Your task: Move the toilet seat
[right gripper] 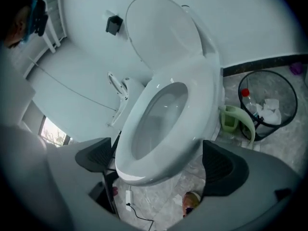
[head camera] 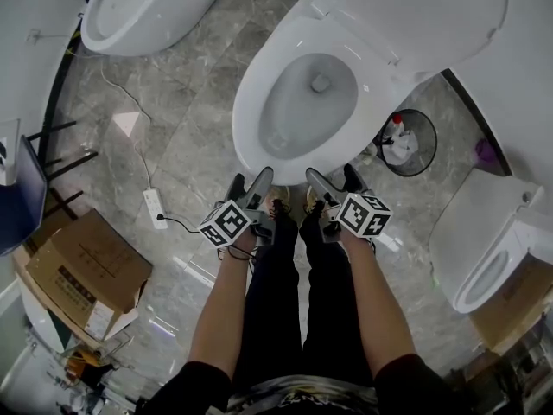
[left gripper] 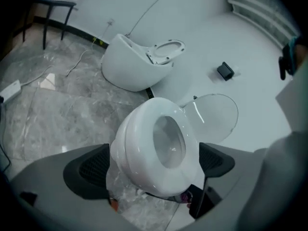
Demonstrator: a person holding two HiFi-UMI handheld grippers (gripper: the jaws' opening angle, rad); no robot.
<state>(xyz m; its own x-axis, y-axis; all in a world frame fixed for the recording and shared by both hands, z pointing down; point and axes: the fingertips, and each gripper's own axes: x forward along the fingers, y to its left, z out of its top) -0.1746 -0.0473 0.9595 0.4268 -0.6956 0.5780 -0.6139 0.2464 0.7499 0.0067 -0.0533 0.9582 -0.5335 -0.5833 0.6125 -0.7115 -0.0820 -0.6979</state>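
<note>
White glossy seat (head camera: 248,119) lying flat on the bowl, lid (head camera: 415,7) raised behind it, left gripper (head camera: 249,182) and right gripper (head camera: 334,180) near the front rim, jaws wide apart, holding nothing, bin (head camera: 432,132) beside.

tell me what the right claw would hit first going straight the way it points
Most likely the front rim of the toilet seat, dead ahead of the open right claw; depth is unclear.
</note>
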